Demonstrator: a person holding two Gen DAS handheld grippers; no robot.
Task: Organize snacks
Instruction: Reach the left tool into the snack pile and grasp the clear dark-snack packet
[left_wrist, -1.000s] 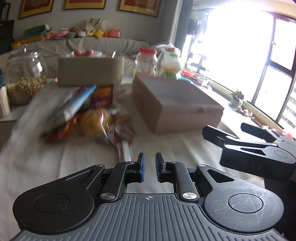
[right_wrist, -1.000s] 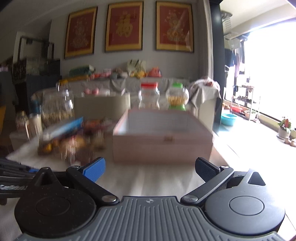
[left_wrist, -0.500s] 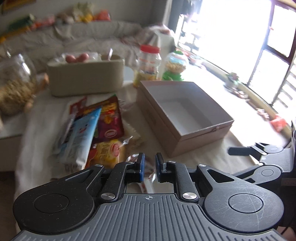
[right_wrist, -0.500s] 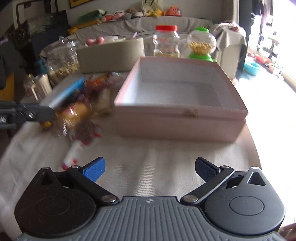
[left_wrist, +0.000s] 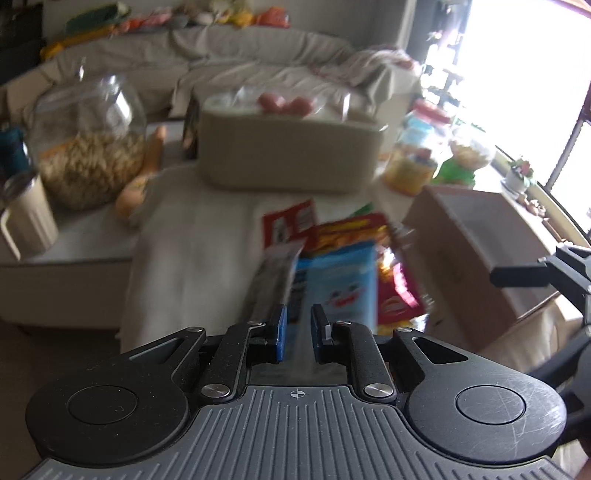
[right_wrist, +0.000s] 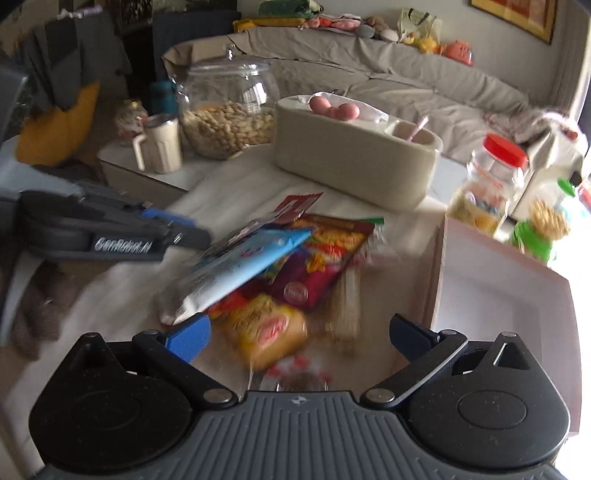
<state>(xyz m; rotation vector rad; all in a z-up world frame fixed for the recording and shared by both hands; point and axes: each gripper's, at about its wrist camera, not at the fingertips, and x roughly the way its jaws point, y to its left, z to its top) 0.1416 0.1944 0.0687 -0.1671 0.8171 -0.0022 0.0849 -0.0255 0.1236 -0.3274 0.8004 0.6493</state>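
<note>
Cloth covers the tabletop, with a draped sofa behind and bright windows off to one side. On the cloth lies a heap of snacks: a blue packet on top, slanting over a red bag and a yellow bag, with a small wrapped sweet just below them near the camera. Just beside the heap stands the box, lid off and nothing in it.

Left hand-held gripper: its jaws are nearly closed, a narrow gap between the blue pads, and nothing is held. It hovers at the near end of the blue packet. Right hand-held gripper: jaws spread wide, holding nothing, poised above the yellow bag and the sweet.

The step in hand looks like picking the first snack for the box. Both views are smeared by motion, so settling before closing would help. The right gripper is nearer the box and already spread; I would lower it over one packet only, pinch a sealed edge, and lift clear of the box wall. The blue packet lies loose on the others and may slide if the bags beneath are pulled first, so taking it first is likely safer. The left gripper would need to widen before it can grasp anything.
</note>
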